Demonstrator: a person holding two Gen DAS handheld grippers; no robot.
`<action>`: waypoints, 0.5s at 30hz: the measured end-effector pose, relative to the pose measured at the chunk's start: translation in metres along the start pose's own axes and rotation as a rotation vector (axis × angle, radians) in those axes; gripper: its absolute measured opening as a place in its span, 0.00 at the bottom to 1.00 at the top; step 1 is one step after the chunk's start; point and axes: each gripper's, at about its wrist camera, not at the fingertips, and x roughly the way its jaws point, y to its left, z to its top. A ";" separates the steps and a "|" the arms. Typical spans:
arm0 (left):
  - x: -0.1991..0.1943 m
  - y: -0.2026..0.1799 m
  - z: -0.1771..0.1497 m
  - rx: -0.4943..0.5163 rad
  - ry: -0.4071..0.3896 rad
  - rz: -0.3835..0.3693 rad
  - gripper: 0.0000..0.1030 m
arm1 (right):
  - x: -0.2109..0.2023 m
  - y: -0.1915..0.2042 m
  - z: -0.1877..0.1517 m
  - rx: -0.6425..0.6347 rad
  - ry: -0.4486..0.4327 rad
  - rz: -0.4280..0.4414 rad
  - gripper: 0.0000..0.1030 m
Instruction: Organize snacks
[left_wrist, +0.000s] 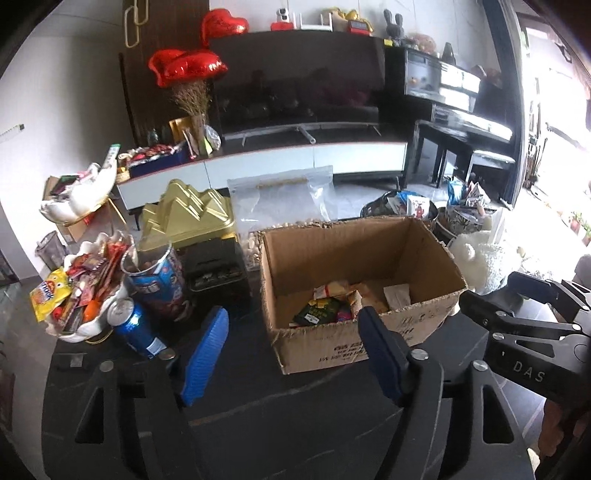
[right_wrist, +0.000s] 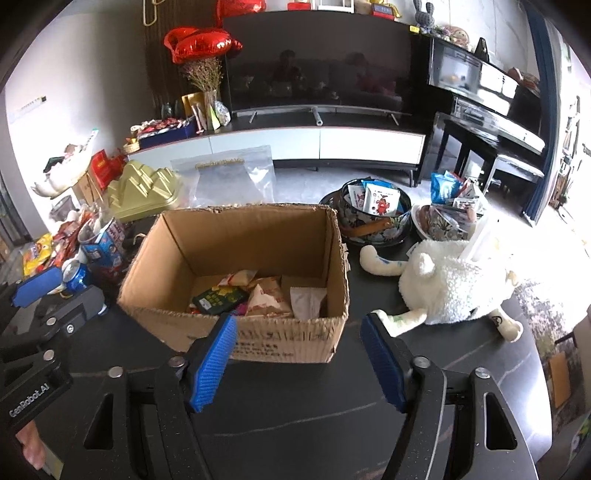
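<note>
Left wrist view: box (left_wrist: 354, 280) sits mid-table (left_wrist: 258, 406) with a few packets (left_wrist: 321, 310) on its floor, so sorting looks started, far from done. Left of it a white dish (left_wrist: 88, 325) is piled with snacks, beside a blue can (left_wrist: 136, 325) and a tub (left_wrist: 159, 280); right wrist view shows two bowls (right_wrist: 376, 221) of sachets behind the box, untouched. Left claw (left_wrist: 291, 354) is apart, nothing between the pads, angled down at the box's near left corner. Right claw (right_wrist: 299, 362) is also apart and empty, angled down at the near wall, plush sheep (right_wrist: 450, 280) just to its right. Both hover short of the box.
</note>
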 end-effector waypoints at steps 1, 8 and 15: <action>-0.006 0.000 -0.003 -0.003 -0.013 0.003 0.72 | -0.005 0.001 -0.003 -0.004 -0.012 -0.005 0.73; -0.046 0.000 -0.025 -0.004 -0.084 0.011 0.83 | -0.050 0.006 -0.029 -0.015 -0.104 -0.020 0.78; -0.088 0.000 -0.058 -0.009 -0.172 0.056 0.95 | -0.090 0.008 -0.059 -0.004 -0.192 -0.030 0.83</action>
